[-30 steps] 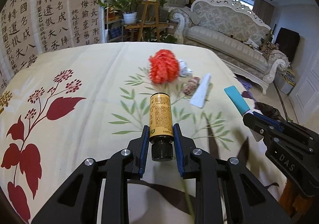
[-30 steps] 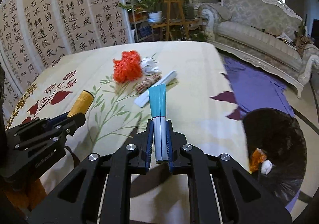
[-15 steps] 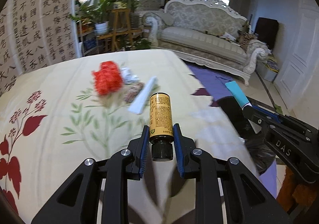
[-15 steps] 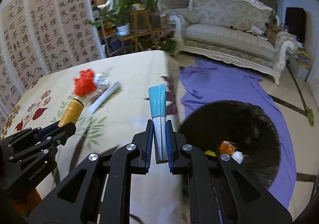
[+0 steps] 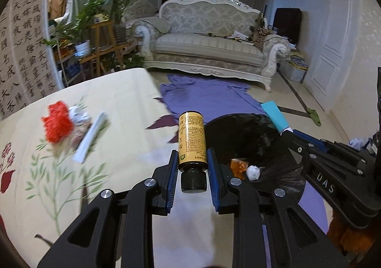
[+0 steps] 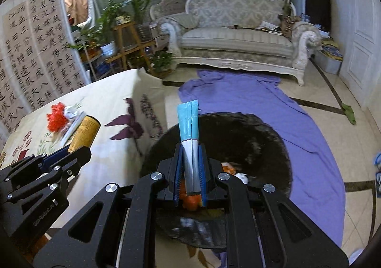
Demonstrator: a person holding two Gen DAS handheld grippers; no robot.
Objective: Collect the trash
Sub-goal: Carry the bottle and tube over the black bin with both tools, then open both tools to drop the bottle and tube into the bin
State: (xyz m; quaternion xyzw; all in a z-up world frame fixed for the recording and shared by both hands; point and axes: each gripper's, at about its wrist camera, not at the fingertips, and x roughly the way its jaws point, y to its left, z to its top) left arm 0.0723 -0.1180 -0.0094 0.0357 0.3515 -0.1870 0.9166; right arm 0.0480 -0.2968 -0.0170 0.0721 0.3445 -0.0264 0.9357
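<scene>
- Left wrist view: left gripper (image 5: 192,168) clamps a yellow bottle (image 5: 192,141) just above its black cap, both pads pressed to its sides; bottle points forward, away from the camera.
- Bottle hangs past the table (image 5: 133,91) edge, over the near rim of a black bin bag (image 5: 247,134) on the floor.
- In the bag: an orange scrap (image 5: 238,166) and a white wad (image 5: 253,172), side by side.
- Right gripper (image 5: 285,131) comes in from the right, closed on a blue tube (image 5: 274,115) that reaches over the bag.
- On the table, blurred: red net (image 5: 57,121), a white crumple (image 5: 77,113) touching it, a white strip (image 5: 90,137) just beside.
- Purple cloth (image 5: 209,98) lies on the floor under the bag; sofa (image 5: 209,39) beyond.
- Right wrist view: right gripper (image 6: 190,170) pinches the tube (image 6: 188,122) near its pale lower end, jaws almost together; blue end tilts up and forward, above the bag (image 6: 250,139) opening.
- Orange scrap (image 6: 191,201) shows under the jaws, white wad (image 6: 241,176) just to the right.
- Left gripper (image 6: 69,152) at left holds the bottle (image 6: 85,132) over the table (image 6: 112,101) corner.
- Net (image 6: 56,116) sits farther back on the table, well apart from the bag.
</scene>
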